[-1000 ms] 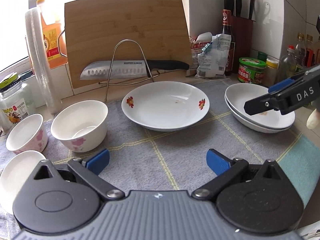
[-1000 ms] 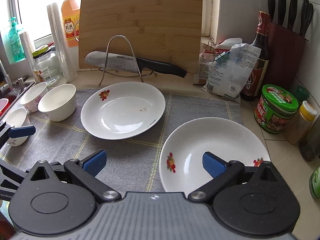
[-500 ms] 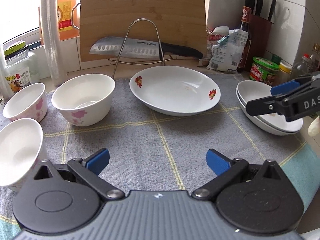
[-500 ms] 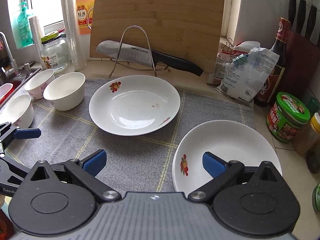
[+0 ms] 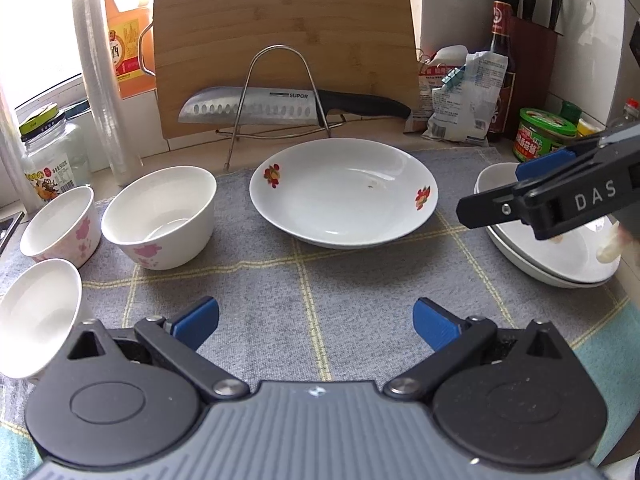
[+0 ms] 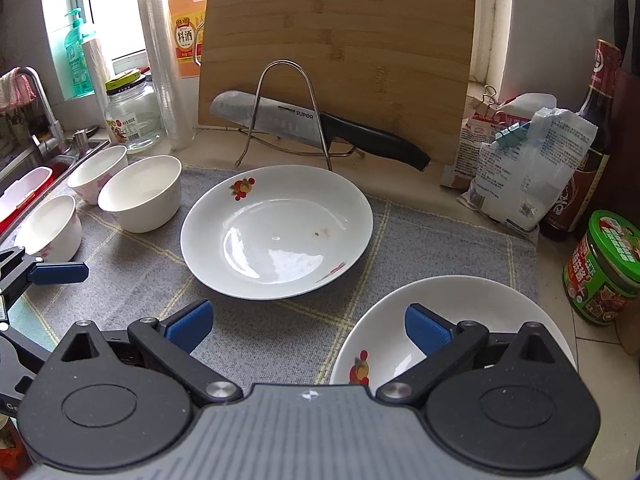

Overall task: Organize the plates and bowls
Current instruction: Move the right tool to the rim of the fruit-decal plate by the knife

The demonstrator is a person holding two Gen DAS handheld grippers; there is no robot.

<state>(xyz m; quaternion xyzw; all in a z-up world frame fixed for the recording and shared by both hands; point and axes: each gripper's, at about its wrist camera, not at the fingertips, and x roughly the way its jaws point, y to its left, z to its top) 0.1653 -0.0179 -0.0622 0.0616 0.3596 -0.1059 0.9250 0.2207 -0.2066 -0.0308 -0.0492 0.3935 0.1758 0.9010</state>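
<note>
Since a second ago both cameras have drawn closer to the counter, so the dishes fill more of each view, and the third small bowl now shows more fully at the left wrist view's lower left edge. Both tongs stay wide, with nothing between their blue pads.

The left gripper [image 5: 316, 322] hovers over the grey checked mat [image 5: 304, 280], its fingers spread and empty. Straight ahead of it, well apart, lies the single flowered plate [image 5: 344, 194], flat on the mat. To its left stand three bowls: the large white bowl [image 5: 160, 216] with pink flowers nearest the plate, a pink-flowered bowl [image 5: 60, 224] touching or just beside it, and a plain-looking small bowl [image 5: 36, 312] just beside the left finger's base.

The right gripper [image 6: 308, 326] hangs above the near edge of the stacked plates [image 6: 448, 300]; its right pad sits over the top plate's rim, its left pad over bare mat. Whether the pad touches the plate cannot be told. In the left wrist view this stack appears as two nested plates at the mat's right side, partly hidden by the right gripper's arm.

Behind the dishes, a bamboo cutting board [image 6: 340, 48] leans against the wall, with a knife [image 6: 304, 124] resting on a wire rack [image 6: 286, 112] in front of it.
</note>
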